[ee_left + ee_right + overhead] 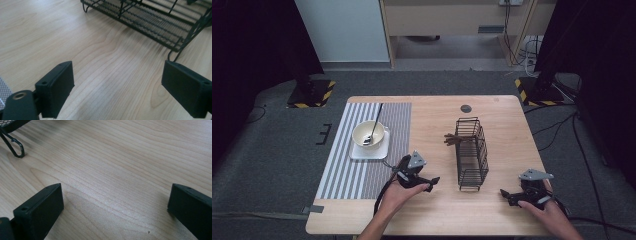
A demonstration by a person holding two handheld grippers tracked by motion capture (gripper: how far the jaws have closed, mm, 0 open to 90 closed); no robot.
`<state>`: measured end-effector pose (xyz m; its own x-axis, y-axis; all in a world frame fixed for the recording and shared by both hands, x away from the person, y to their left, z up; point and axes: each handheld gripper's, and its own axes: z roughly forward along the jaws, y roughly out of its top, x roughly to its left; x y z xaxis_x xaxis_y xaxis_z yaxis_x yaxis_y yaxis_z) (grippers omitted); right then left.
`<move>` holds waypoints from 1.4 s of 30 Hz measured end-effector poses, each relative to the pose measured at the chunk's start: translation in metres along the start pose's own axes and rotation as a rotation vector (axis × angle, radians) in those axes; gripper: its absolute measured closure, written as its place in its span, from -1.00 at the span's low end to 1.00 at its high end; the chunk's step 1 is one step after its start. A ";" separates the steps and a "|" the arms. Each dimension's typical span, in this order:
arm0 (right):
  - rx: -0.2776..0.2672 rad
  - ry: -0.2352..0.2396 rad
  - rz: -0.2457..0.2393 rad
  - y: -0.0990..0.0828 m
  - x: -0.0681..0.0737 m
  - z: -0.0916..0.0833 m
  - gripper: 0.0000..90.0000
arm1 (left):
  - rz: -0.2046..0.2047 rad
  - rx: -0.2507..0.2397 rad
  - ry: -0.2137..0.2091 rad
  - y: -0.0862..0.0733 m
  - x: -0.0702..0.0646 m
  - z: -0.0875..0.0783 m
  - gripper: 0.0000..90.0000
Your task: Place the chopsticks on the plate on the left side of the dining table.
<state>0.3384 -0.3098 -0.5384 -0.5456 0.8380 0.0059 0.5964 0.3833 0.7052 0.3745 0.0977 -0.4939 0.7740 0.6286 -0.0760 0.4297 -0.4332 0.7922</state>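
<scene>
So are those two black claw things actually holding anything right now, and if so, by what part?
Nothing is held. The left gripper and the right gripper both have open jaws with only the bare light wooden table between them.

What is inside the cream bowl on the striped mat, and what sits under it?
A spoon leans in the bowl, its handle rising past the rim. The bowl stands on a white square plate. Whether the bowl holds any food cannot be told.

My left gripper (117,91) has its jaws spread wide over bare wooden table (75,37) — nothing between them. Ahead lies the black wire rack (150,20), tipped on its side — one looped foot near my right-hand jaw.
</scene>
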 end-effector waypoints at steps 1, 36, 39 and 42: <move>0.000 0.000 0.000 0.000 0.000 0.000 -1.00 | 0.000 0.000 0.000 0.000 0.000 0.000 -0.73; -0.001 -0.002 0.003 0.001 0.000 0.001 -1.00 | 0.149 -0.121 -0.011 0.111 -0.010 -0.033 -0.73; -0.001 -0.002 0.003 0.001 0.000 0.001 -1.00 | 0.157 -0.124 -0.004 0.114 -0.011 -0.033 -0.67; -0.001 -0.002 0.003 0.001 0.000 0.001 -1.00 | 0.165 -0.122 -0.006 0.119 -0.012 -0.034 -0.57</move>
<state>0.3392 -0.3093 -0.5385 -0.5423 0.8402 0.0064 0.5976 0.3804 0.7058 0.4004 0.0603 -0.3784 0.8323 0.5514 0.0569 0.2381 -0.4483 0.8616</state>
